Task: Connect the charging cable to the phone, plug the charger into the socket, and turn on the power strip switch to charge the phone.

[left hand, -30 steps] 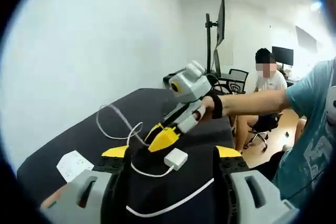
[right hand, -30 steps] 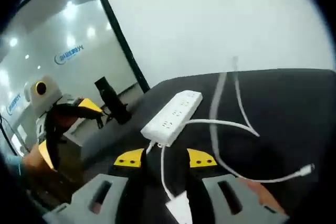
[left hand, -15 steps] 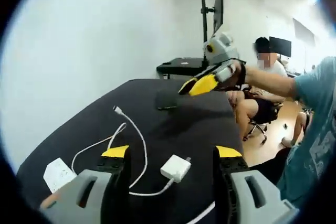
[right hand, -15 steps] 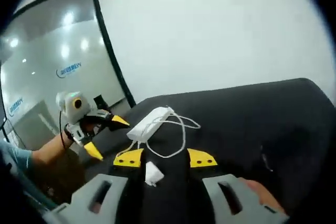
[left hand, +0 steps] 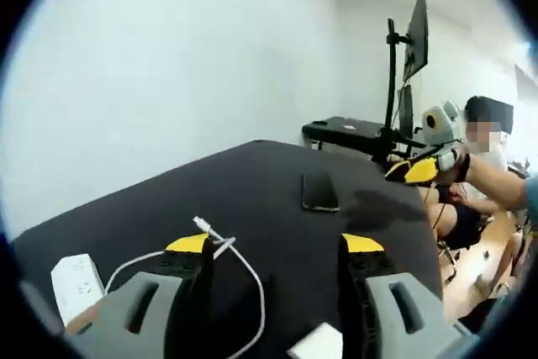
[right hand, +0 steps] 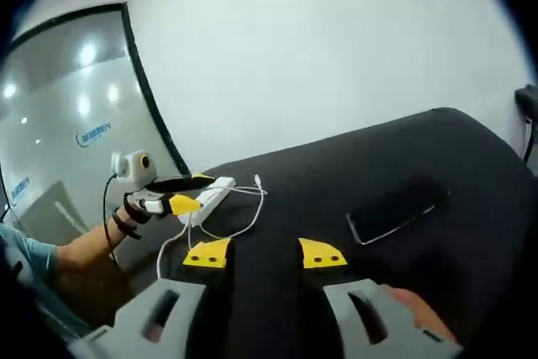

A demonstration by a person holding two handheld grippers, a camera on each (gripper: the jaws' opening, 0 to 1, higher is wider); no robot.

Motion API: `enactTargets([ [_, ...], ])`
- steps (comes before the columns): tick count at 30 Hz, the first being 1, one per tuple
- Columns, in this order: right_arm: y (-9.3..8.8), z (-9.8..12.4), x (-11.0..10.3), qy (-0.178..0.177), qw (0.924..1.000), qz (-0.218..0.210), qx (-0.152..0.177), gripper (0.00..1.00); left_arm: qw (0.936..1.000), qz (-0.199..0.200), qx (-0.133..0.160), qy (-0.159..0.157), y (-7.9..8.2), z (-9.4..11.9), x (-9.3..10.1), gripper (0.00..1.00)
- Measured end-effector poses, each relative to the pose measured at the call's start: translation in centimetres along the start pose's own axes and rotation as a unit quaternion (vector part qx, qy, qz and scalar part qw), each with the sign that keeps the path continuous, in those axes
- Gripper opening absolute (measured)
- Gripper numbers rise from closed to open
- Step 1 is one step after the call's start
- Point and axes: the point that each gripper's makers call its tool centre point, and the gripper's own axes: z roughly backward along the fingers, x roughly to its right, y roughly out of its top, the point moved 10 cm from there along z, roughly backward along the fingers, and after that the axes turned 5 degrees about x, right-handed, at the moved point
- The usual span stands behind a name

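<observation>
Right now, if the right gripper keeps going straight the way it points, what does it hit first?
Probably the black tabletop itself. The right gripper, jaws open and empty, aims just left of the phone, so it likely misses it; depth is uncertain.

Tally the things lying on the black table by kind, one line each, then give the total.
Phone: 1
Power strip: 1
Charging cable: 1
Charger: 1
Total: 4 on the table
</observation>
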Motion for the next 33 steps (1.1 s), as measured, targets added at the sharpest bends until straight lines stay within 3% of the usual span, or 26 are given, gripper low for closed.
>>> enactTargets([
  [2, -0.2, 0.1, 0.7, -0.001, 1.0, -0.007, 0.003, 0.27, 0.9999, -0.011, -0.006, 0.009, 0.2, -1.0, 1.0, 0.54],
  [3, -0.4, 0.1, 1.2, 0.0, 0.9999, -0.012, 0.005, 0.27, 0.9993, -0.003, -0.011, 0.034, 0.4, -1.7, 0.8, 0.54],
  [4, -0.5, 0.1, 1.5, 0.0, 0.9999, -0.015, 0.006, 0.27, 0.9971, 0.024, -0.025, 0.068, 0.4, -2.5, 0.3, 0.53],
  [6, -0.8, 0.2, 2.2, 0.0, 0.9997, -0.024, 0.009, 0.26, 0.9919, 0.066, -0.053, 0.094, 0.6, -3.7, -0.8, 0.49],
  [7, -0.9, 0.3, 2.5, 0.002, 0.9996, -0.026, 0.01, 0.26, 0.9828, 0.111, -0.071, 0.129, 0.3, -4.3, -1.7, 0.49],
  [10, -1.0, 0.6, 3.3, 0.006, 0.9994, -0.031, 0.012, 0.26, 0.9728, 0.153, -0.076, 0.156, 0.0, -5.3, -2.7, 0.5],
  [11, -0.9, 0.7, 3.7, 0.008, 0.9993, -0.034, 0.015, 0.26, 0.9696, 0.168, -0.054, 0.169, 0.0, -5.8, -3.0, 0.5],
  [13, -0.8, 0.8, 4.1, 0.011, 0.9991, -0.038, 0.018, 0.26, 0.9616, 0.198, -0.049, 0.184, -0.3, -6.7, -3.5, 0.5],
  [14, -0.8, 0.8, 4.3, 0.012, 0.999, -0.039, 0.02, 0.26, 0.9616, 0.197, -0.05, 0.184, -0.4, -7.2, -3.6, 0.5],
  [19, -0.6, 0.6, 5.4, 0.023, 0.9984, -0.045, 0.027, 0.26, 0.947, 0.177, -0.083, 0.255, -2.1, -9.0, -4.3, 0.51],
  [22, -0.5, 0.3, 6.0, 0.028, 0.9982, -0.042, 0.031, 0.26, 0.9395, 0.187, -0.083, 0.275, -2.5, -9.4, -4.5, 0.42],
  [26, -1.0, -0.1, 6.4, 0.04, 0.9972, -0.051, 0.036, 0.26, 0.942, 0.156, -0.103, 0.279, -2.9, -10.2, -4.0, 0.32],
  [27, -1.1, -0.1, 6.5, 0.041, 0.9971, -0.052, 0.036, 0.26, 0.9454, 0.149, -0.109, 0.269, -3.1, -10.6, -3.8, 0.31],
  [29, -1.3, -0.1, 6.7, 0.043, 0.9969, -0.055, 0.037, 0.26, 0.9476, 0.14, -0.129, 0.257, -3.5, -11.2, -3.5, 0.32],
  [33, -1.5, 0.4, 7.0, 0.044, 0.9959, -0.064, 0.046, 0.26, 0.9464, 0.125, -0.135, 0.265, -4.1, -12.0, -2.9, 0.33],
])
